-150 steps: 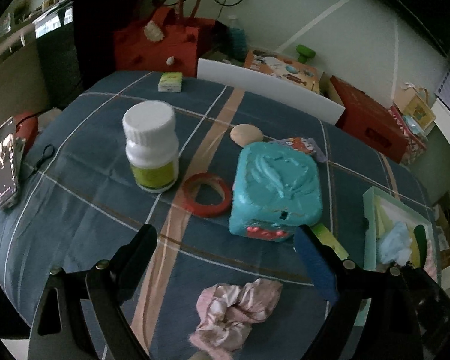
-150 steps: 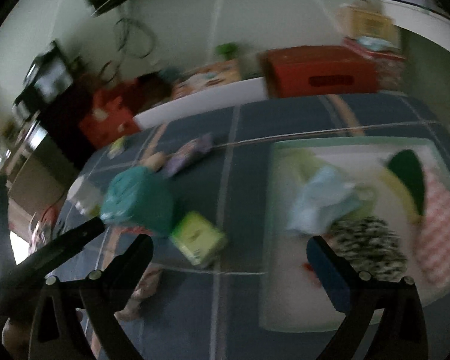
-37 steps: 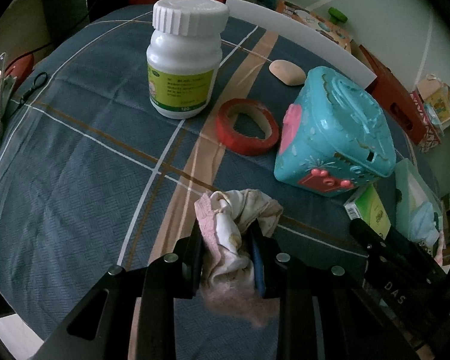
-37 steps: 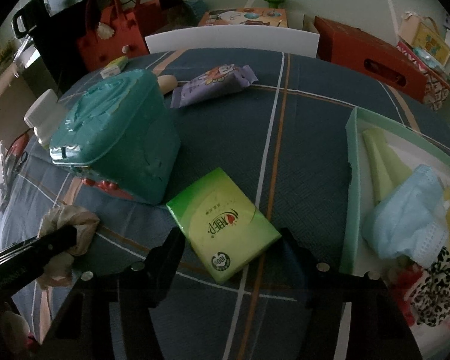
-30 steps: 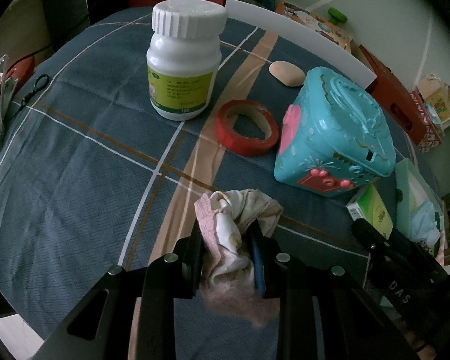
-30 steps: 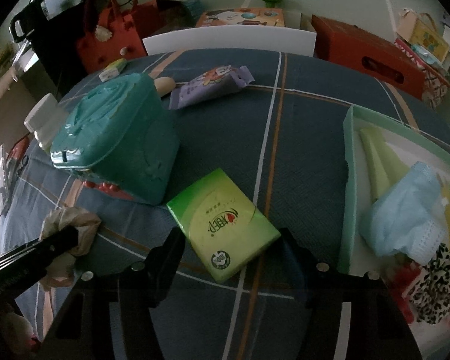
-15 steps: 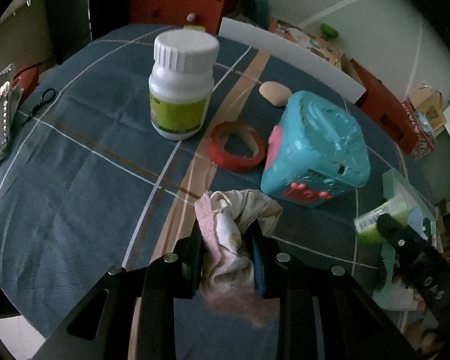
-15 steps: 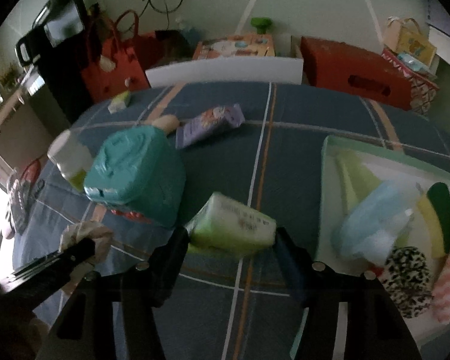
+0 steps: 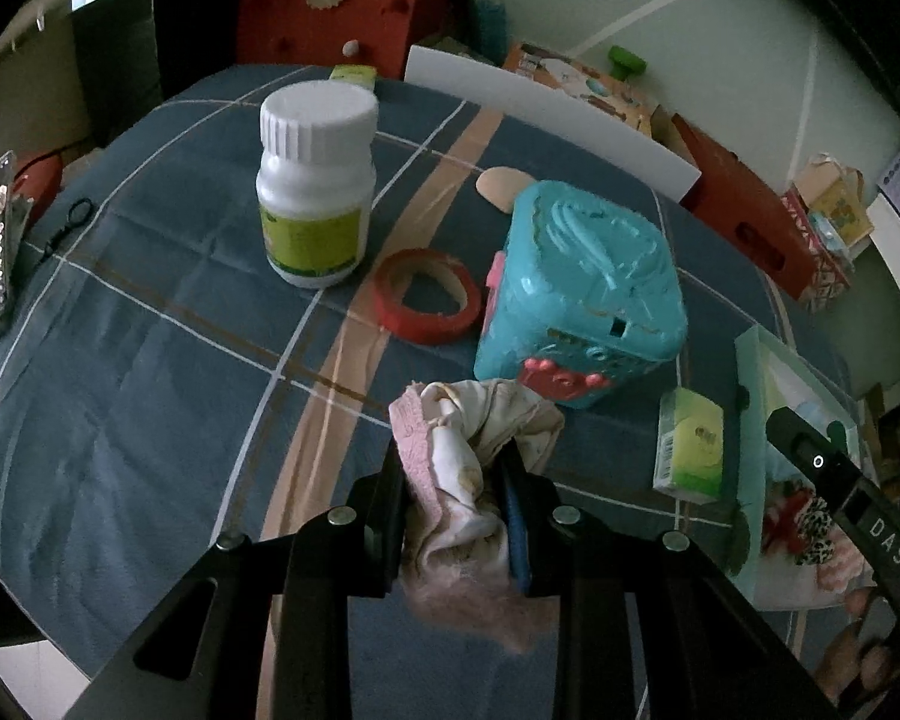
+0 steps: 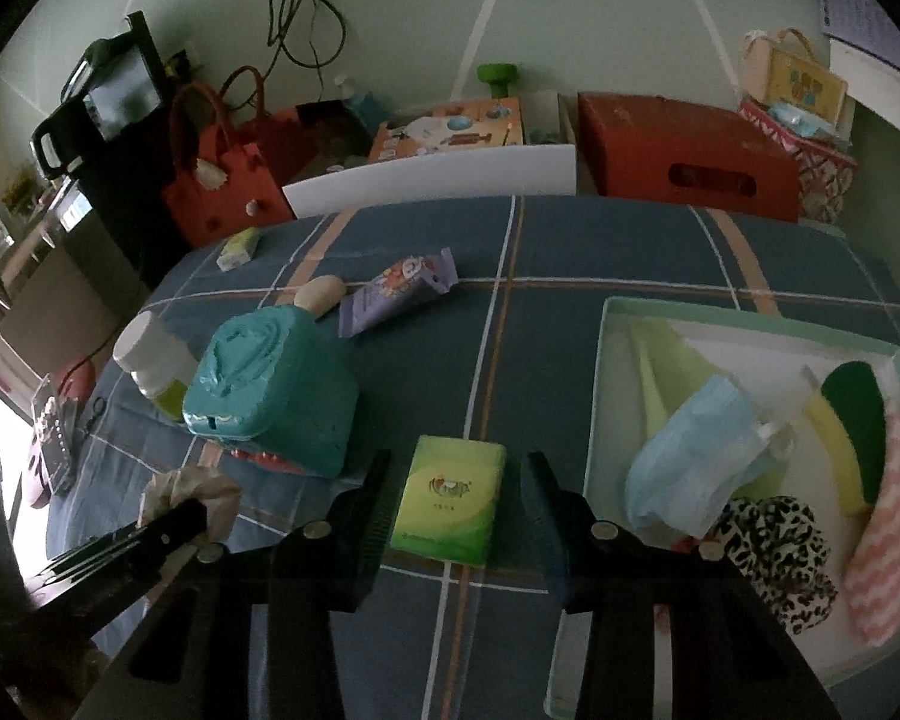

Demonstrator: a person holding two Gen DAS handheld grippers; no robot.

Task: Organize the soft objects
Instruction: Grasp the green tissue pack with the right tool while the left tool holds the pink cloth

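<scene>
Pink cloth is sitting bunched in your left claw, which is clamping it just above the table, in front of the teal box. Green tissue pack is sitting between the jaws of your right claw; they've just been closing and are gripping it off the table. Tray is lying just right of that claw, holding a face mask, leopard scrunchie, sponge and striped cloth. You're getting open table between pack and tray rim.
</scene>
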